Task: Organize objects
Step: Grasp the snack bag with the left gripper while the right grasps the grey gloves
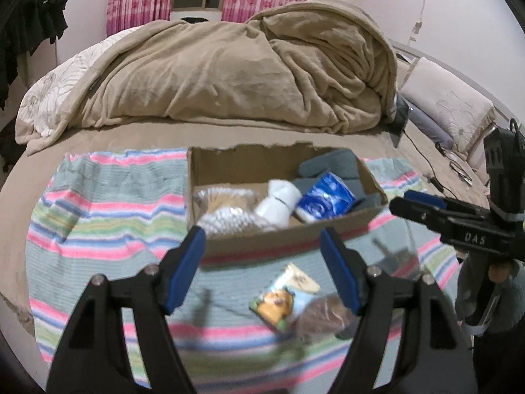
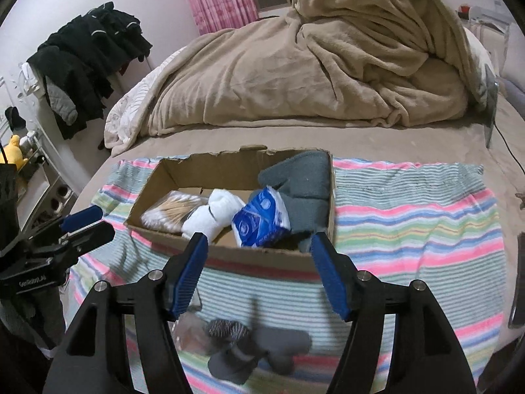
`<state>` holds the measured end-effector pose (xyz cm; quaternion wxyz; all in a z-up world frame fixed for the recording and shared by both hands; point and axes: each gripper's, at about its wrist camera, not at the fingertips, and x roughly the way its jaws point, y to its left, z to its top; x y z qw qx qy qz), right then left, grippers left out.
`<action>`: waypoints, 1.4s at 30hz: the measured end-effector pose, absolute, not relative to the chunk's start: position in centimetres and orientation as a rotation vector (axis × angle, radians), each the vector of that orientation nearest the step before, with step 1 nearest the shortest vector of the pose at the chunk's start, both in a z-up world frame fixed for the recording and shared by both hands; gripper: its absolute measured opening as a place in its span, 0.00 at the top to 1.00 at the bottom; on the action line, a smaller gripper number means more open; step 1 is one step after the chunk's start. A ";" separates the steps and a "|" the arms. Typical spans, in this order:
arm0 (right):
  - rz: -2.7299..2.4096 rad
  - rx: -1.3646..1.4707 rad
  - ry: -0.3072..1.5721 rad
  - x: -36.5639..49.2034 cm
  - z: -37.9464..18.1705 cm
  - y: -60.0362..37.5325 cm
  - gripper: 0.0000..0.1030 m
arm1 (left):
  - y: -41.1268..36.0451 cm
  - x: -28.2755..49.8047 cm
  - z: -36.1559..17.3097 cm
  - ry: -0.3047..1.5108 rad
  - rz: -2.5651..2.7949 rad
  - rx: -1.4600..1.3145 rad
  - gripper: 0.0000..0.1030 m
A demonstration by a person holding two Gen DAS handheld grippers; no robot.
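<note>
- Snack packet (image 1: 284, 296) lies nearest on the striped towel (image 1: 108, 210), just ahead of and below the left gripper (image 1: 262, 262), roughly centred between its jaws; long axis runs diagonally, near-left to far-right.
- Brown wrapped item (image 1: 328, 315) is right beside the packet, touching or nearly so, under the left gripper's right-hand finger (blurred, can't tell what it is).
- Left jaws spread wide, nothing between them.
- Grey socks (image 2: 249, 348) lie on the towel just below the right gripper (image 2: 259, 269), between its jaws and slightly left of centre; bundle is blurred, long axis roughly left-right.
- Clear plastic thing (image 2: 188, 325) sits just left of the socks, near the right gripper's left-hand finger.
- Right jaws also released wide, empty.
- Judgement: each gripper is nearer its own item, left for the packet, right for the socks; a grasp on either likely needs a drop straight down (packet may want a wrist twist to cross its diagonal).
- Cardboard box (image 2: 262, 259) is next out, just beyond both grippers, already holding cotton swabs (image 2: 174, 211), white socks (image 2: 213, 213), blue tissue pack (image 2: 259, 220), grey cloth (image 2: 302, 177).
- Beige blanket (image 2: 328, 65) heaped on the bed behind.
</note>
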<state>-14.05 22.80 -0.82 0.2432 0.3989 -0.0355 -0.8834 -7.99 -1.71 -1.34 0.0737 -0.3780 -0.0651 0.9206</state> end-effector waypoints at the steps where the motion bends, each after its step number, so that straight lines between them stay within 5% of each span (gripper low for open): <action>1: -2.417 1.089 -0.097 -13.7 -0.7 22.9 0.33 | -1.6 -7.6 -1.4 -0.192 2.764 -1.137 0.28; 9: -2.419 1.089 -0.095 -10.8 -0.4 23.6 0.33 | -1.3 -4.9 -2.0 -0.231 2.751 -1.154 0.16; 39: -2.274 1.352 -0.027 -9.0 -9.9 21.3 0.33 | 2.2 -4.2 -9.1 -0.278 2.567 -1.365 0.16; 42: -2.264 1.351 -0.015 -9.1 -10.4 21.2 0.40 | 2.9 -4.5 -9.7 -0.286 2.543 -1.381 0.16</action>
